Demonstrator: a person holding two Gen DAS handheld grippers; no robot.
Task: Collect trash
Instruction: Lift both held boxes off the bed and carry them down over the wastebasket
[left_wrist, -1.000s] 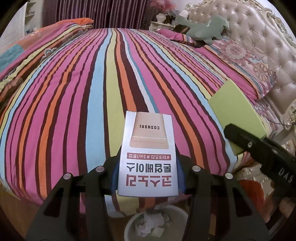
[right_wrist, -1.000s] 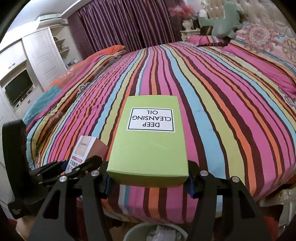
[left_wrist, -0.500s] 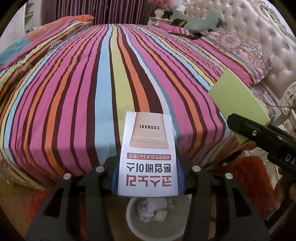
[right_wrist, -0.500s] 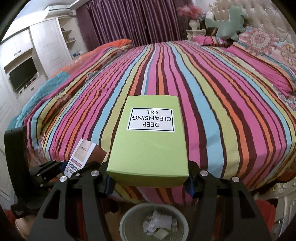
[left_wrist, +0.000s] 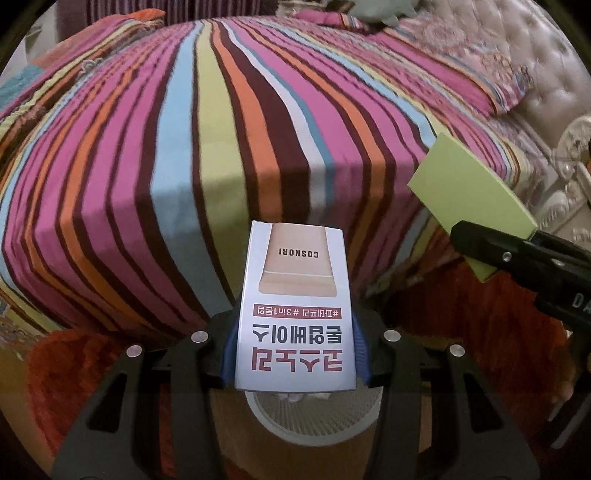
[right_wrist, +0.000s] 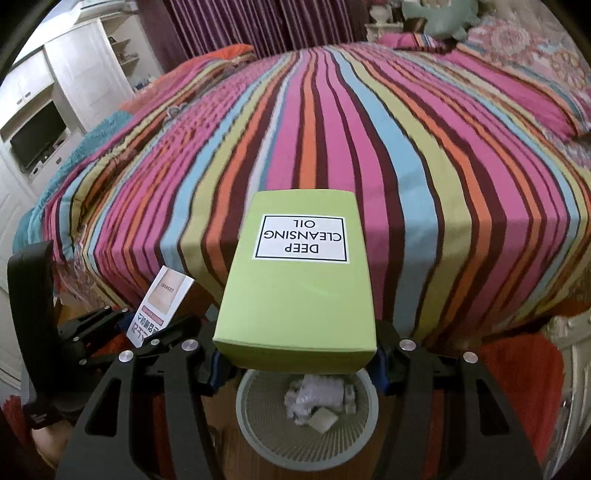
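We had two hand-held grippers in view, one in each hand. The left hand-held gripper was clamped on a white Cosnori carton, its blue pads pressing both long sides near the printed end, so the carton stood out along the fingers with its lettering upside down to the camera. The right hand-held gripper was closed the same way on a lime-green Deep Cleansing Oil box, a wider thing, held by its near end with the label facing up.

Both hand-held grippers pointed steeply downward, side by side past the foot edge of the bed. From the right wrist view the left hand-held gripper showed at lower left with its carton tilted; from the left wrist view the green box and a black finger of the right hand-held gripper showed at right.

Below each held box sat one round mesh wastebasket on the floor, with crumpled white paper and a small flat scrap inside. In the left view only its rim showed under the carton.

We counted two boxes, two hand-held grippers and one wastebasket. The striped bedspread filled the background, with a red rug beside the bin.
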